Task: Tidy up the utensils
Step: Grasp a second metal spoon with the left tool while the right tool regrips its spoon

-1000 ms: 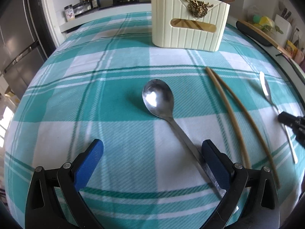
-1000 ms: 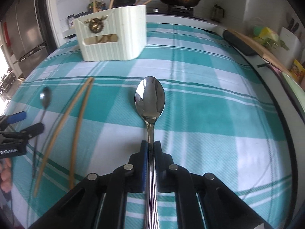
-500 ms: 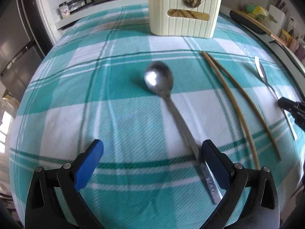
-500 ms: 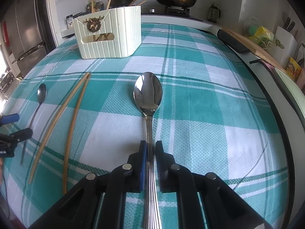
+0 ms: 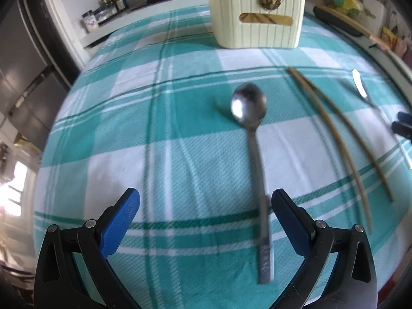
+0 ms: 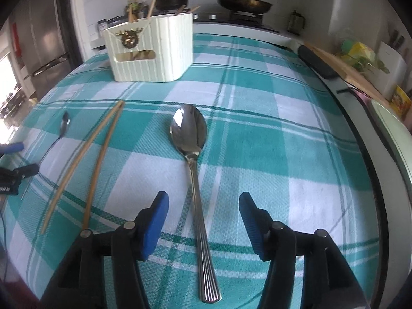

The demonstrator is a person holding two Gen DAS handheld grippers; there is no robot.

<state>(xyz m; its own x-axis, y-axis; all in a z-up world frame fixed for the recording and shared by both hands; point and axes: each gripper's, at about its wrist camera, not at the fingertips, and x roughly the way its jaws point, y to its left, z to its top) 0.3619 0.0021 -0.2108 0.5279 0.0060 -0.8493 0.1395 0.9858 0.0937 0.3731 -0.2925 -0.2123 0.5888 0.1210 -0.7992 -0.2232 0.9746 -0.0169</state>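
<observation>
Letting go of the ribbed spoon (image 6: 193,159) is the step I am on: my right gripper (image 6: 203,224) has its jaws opening, the handle lying between the blue pads (image 6: 154,228) with neither one touching it. The spoon rests flat on the checked tablecloth (image 6: 296,134), bowl up and pointing away from me toward the white holder (image 6: 152,49), its handle running back toward me, so its long axis runs near to far. To finish this well, I think I should let the jaws spread fully before lifting, and rise straight up so a pad does not catch the handle and swing it out of line.

Just to its left lie two chopsticks (image 6: 85,164), tips together at the far end and splaying toward me, roughly parallel to the spoon. Further left is the plain spoon (image 5: 253,154), also bowl-end away from me, handle toward me. My left gripper (image 5: 206,221) hangs over its handle with its jaws wide apart and nothing clamped; the handle sits close to the inside of the right pad (image 5: 291,224), though I cannot tell whether they touch. I would shift it so the handle sits midway before closing. The holder stands upright at the far side of the table, well apart from everything laid out, with sticks already poking from its top.
</observation>
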